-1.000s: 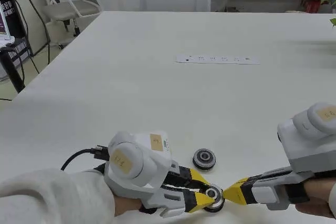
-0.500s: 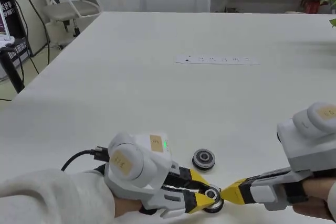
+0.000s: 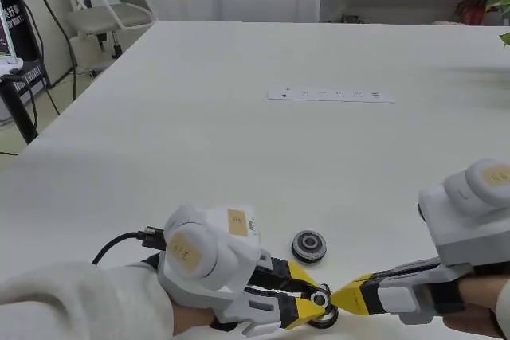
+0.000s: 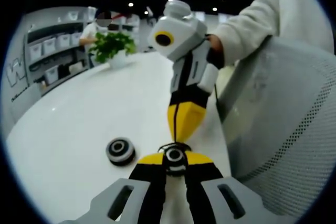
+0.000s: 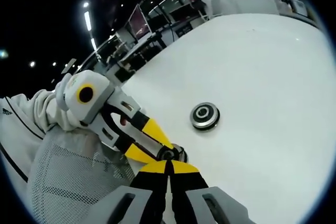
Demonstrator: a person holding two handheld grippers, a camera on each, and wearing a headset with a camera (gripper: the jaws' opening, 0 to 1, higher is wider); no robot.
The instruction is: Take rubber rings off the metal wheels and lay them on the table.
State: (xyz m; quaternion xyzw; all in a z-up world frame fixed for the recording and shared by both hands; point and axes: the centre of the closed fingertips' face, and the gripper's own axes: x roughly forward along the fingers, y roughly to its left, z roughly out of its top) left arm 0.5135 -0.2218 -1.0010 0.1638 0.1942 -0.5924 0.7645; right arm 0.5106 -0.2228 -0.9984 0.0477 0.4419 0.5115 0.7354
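While the left gripper [image 3: 313,303], a white-bodied tool with black jaws tipped in yellow, stays clamped on the small silver metal wheel [image 3: 322,306] just above the near edge of the broad white table [image 3: 239,117], the right gripper [image 3: 335,298], a match for it, has its jaws pressed together into one yellow point set against that wheel's rim from the right. Whether that point has nipped any of the thin black rubber ring [image 4: 175,146] cannot be told; in the left gripper view only a dark arc shows where the tip meets the wheel. Over the last second very little has changed: the whole head view has slid slightly, which is the head moving, and the two tools keep nearly the same pose, the right tip perhaps a shade closer to the rim. I judge from this that the peel has not truly begun. The ring looks seated, and no loose ring lies on the table. Just beyond the grippers, apart from both, a second ringed metal wheel [image 3: 309,245] lies flat, its dark band in place. Farther off, a flat white power strip [image 3: 330,95] sits mid-table.
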